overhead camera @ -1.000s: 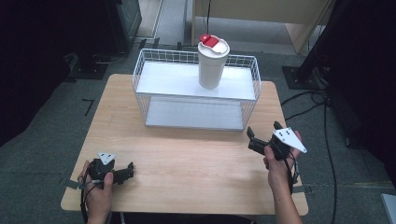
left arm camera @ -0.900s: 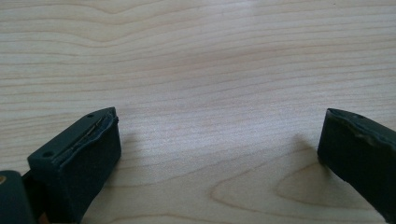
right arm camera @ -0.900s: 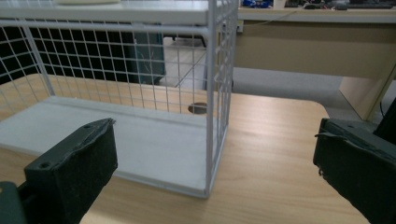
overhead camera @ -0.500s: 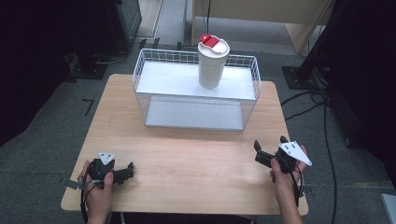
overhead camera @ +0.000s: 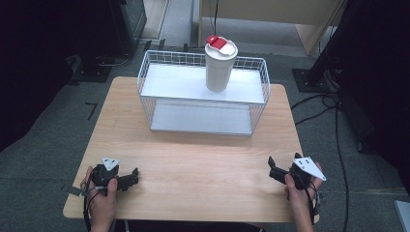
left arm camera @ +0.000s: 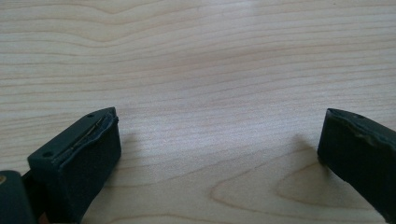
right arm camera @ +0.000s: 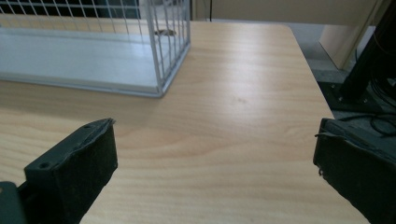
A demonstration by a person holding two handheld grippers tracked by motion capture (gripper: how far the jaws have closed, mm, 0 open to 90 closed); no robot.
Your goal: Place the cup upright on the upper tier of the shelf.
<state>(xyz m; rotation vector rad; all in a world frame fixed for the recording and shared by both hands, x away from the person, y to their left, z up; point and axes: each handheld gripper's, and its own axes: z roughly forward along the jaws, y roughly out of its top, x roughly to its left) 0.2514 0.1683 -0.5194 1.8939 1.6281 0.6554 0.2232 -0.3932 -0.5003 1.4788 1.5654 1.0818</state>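
Wire rack [overhead camera: 203,96] stood mid-desk [overhead camera: 193,159] | white cup [overhead camera: 220,65] sat on its upper shelf, well apart from both claws | left claw [overhead camera: 131,177] released | right claw [overhead camera: 271,168] released, near desk's right edge

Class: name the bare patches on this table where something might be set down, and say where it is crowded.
Free: the wooden table between the wire rack and the two tongs, left and right, plus strips either side of the rack. Crowded: the rack's upper shelf around the white cup. Both tongs are open and hold nothing.
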